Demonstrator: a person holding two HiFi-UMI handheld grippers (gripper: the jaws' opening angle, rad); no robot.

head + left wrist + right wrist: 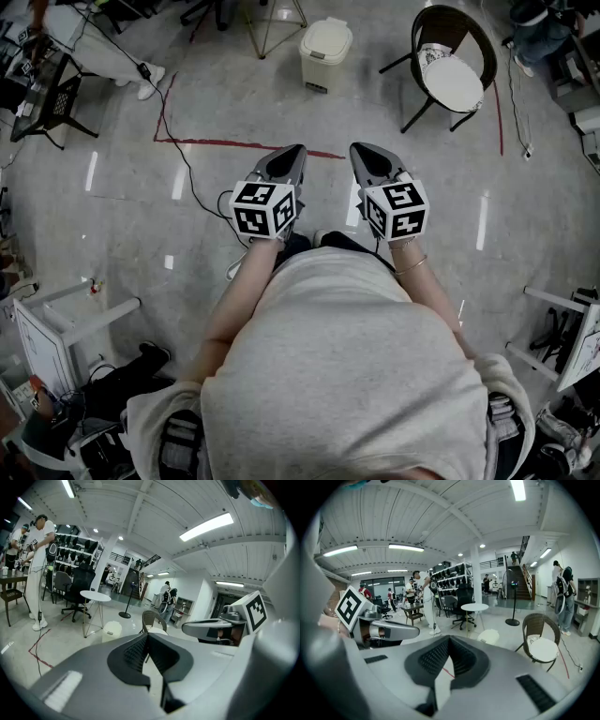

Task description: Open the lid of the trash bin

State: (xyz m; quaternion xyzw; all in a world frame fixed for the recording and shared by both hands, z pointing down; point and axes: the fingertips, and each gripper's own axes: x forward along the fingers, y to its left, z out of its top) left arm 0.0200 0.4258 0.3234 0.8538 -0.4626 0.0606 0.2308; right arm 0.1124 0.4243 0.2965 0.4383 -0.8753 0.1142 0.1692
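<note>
Left gripper (296, 150) and right gripper (357, 150) both clenched, empty, well back from the chair (453, 66); the bin (322, 67) stands beside it, and its lid (326, 37) looks light, stiff, smooth plastic, so hook the front rim.

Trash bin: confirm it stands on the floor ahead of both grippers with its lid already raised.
No. The trash bin stands on the floor ahead of the left gripper and right gripper, but its lid is shut, as the head view shows.

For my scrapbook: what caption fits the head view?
Left gripper and right gripper, both shut, face a closed cream trash bin.
</note>
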